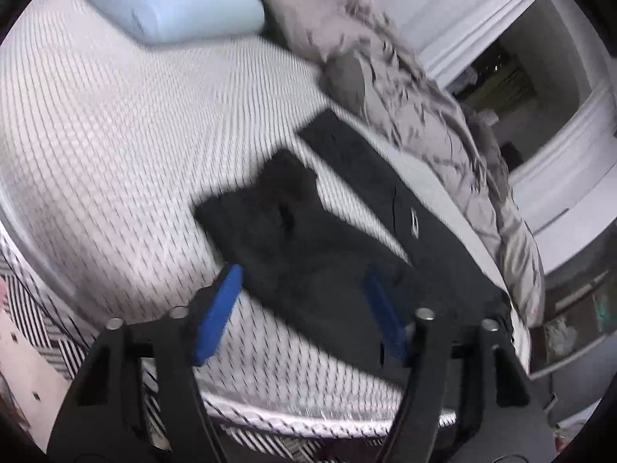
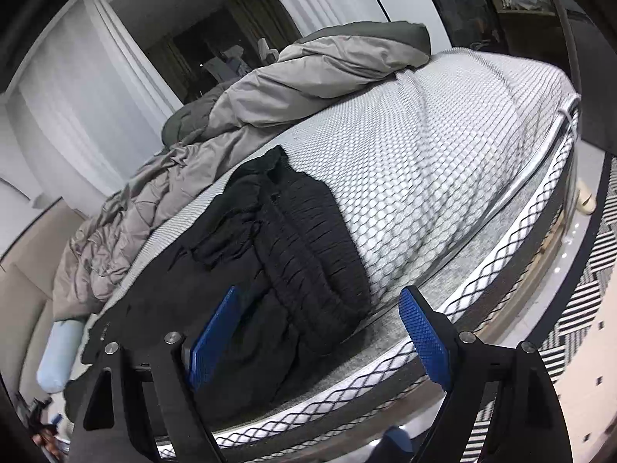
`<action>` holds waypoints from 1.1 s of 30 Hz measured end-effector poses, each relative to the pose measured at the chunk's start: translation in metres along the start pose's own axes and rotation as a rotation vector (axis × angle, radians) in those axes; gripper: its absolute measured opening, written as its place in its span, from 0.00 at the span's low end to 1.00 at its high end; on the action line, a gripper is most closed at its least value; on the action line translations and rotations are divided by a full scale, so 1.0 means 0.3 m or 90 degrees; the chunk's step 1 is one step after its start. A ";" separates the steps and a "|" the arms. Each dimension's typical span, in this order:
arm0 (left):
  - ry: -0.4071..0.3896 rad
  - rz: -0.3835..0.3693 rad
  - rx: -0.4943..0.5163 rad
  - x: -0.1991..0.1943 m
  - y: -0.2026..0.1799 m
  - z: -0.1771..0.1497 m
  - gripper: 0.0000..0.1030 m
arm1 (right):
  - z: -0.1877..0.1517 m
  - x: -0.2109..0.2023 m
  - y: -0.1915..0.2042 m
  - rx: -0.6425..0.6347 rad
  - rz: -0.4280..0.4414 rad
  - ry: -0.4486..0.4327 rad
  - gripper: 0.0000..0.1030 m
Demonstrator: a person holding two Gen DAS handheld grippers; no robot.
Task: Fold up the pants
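- Pants: black, lying on the mattress close to its near edge, right in front of both your grippers; the left wrist view is blurred, so fine detail there is lost.
- Your right gripper has its blue pads spread wide, nothing between them touching; the gathered elastic waistband of the pants sits just beyond the left pad, bunched and wrinkled, near the mattress edge.
- Your left gripper is also spread apart; the dark cloth lies between and under its fingers, but the pads pinch nothing that you can make out.
- From the left wrist view the two legs fan apart in a V, one leg ending in a rumpled hem, the other leg running straighter toward the far side, a small pale label on it.
- Beyond the pants, a grey duvet is heaped along the far edge of the mattress, touching or nearly touching the far leg.
- A light blue pillow rests at the far end of the mattress, well apart from the pants.
- A black-and-white striped rug covers the floor beside the bed.
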State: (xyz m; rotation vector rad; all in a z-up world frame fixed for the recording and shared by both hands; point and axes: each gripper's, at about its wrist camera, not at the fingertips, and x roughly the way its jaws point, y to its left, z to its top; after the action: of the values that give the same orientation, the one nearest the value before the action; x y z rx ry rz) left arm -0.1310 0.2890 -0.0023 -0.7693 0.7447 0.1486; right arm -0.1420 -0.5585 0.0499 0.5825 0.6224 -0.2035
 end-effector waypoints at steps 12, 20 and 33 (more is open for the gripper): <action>-0.016 -0.001 -0.046 0.228 -0.027 -0.016 0.09 | -0.038 0.021 -0.029 0.036 0.005 0.032 0.84; -0.037 0.002 -0.031 0.178 -0.044 -0.001 0.04 | -0.046 0.098 -0.077 0.067 0.018 0.040 0.83; -0.002 0.022 -0.008 0.184 -0.064 0.016 0.04 | -0.032 0.145 0.014 -0.002 0.061 0.018 0.71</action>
State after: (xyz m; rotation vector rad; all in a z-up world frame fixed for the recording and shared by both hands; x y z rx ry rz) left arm -0.0802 0.2707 -0.0253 -0.7689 0.7554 0.1851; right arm -0.1107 -0.5500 0.0192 0.6118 0.6205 -0.1038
